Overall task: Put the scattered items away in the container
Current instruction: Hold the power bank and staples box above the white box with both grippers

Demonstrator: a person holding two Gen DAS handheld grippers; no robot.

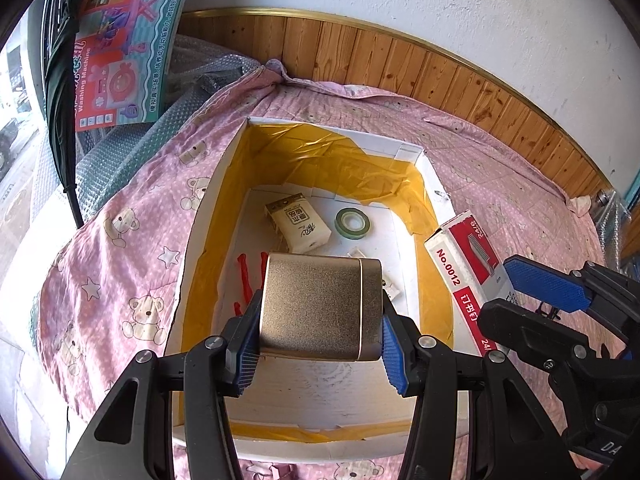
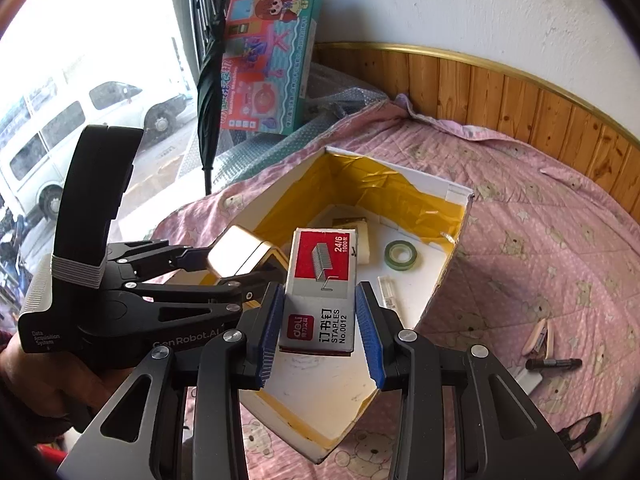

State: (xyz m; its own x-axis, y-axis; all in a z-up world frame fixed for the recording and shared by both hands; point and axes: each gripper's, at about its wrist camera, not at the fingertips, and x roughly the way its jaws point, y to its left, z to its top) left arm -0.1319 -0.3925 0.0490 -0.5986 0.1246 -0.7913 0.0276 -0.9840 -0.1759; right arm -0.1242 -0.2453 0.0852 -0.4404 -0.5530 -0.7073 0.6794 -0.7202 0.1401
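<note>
- L gripper (image 1: 320, 354) pinches a gold case (image 1: 320, 306) between its 2 blue pads, one on each side; case hangs over the near part of the box (image 1: 218, 184).
- In the R wrist view the same case (image 2: 236, 256) shows held at the box's left wall, w/ a hand (image 2: 52, 380) on the L gripper's handle.
- R gripper (image 2: 320, 332) holds a staples box (image 2: 322, 292): left pad (image 2: 268, 328) presses its side; right pad (image 2: 370, 336) looks a hair off the other side, contact unclear. Staples box tilted, over the box's near-middle.
- L wrist view: staples box (image 1: 466, 276) sits just above the box's right rim, R gripper's blue pad (image 1: 546, 284) beside it.
- Box is white card w/ yellow lining on the walls, open top, resting on a pink bear-print cloth (image 1: 120, 248).
- Inside on the floor: a cream pack (image 1: 298, 226), a green tape roll (image 1: 352, 222), red marks or a red item (image 1: 250, 280) partly hidden by the case, and a small clear tube (image 2: 387, 292).
- Out on the cloth, right of the box: a nail clipper (image 2: 542, 342), a dark stick (image 2: 554, 364), a black clip (image 2: 580, 434) near the edge.
- Behind: toy carton (image 2: 272, 60), folded umbrella (image 2: 210, 80), wood panel wall (image 2: 520, 96).
</note>
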